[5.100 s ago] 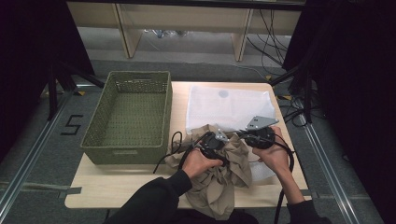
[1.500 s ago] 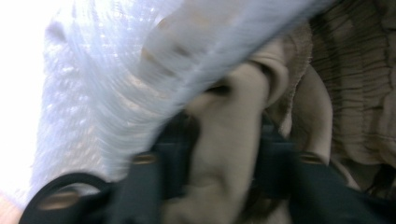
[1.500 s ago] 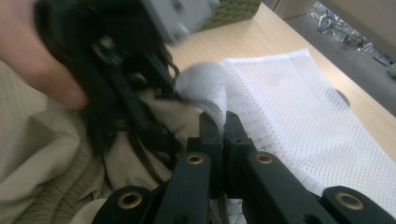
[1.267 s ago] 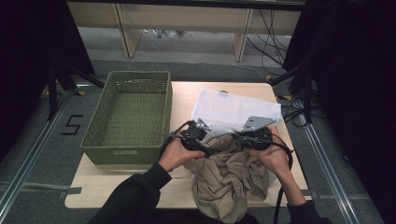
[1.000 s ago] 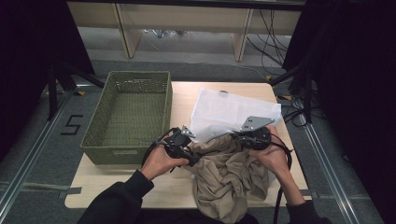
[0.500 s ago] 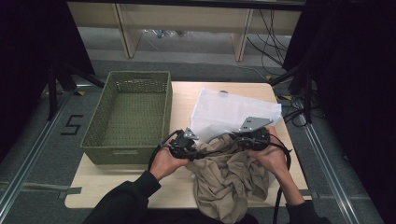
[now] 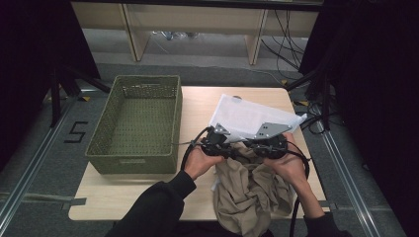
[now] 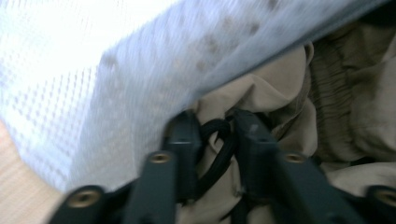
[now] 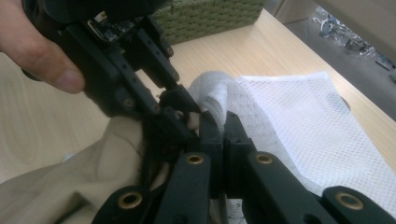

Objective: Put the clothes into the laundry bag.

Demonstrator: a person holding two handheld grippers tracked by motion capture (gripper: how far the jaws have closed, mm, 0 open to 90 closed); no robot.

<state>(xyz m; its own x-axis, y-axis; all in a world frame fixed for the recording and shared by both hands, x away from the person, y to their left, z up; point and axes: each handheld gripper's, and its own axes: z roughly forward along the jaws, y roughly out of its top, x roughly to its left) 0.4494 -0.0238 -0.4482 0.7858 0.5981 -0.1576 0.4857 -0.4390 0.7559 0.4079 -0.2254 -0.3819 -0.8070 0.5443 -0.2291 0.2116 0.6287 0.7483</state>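
A beige garment (image 7: 247,192) lies bunched at the table's front and hangs over its edge. Behind it lies a white mesh bag (image 7: 247,116), whose near edge is lifted over the garment. My left gripper (image 7: 230,148) is pushed in under that edge (image 8: 70,70). Its jaws stand narrow on beige cloth (image 8: 345,93) and a black cord (image 8: 219,144), and have just been opening a little with both still between them. My right gripper (image 7: 251,147) is shut on a fold of the bag's rim (image 9: 215,93), tip to tip with the left gripper (image 9: 180,109).
A green woven basket (image 7: 138,123) stands at the left of the wooden table (image 7: 123,192). Black cables trail from both grippers across the table. Dark curtains and floor rails flank the table, with shelving behind it.
My left gripper has moved to the right, from beside the basket back to the garment and the bag's edge next to the right gripper. The right gripper has stayed in place.
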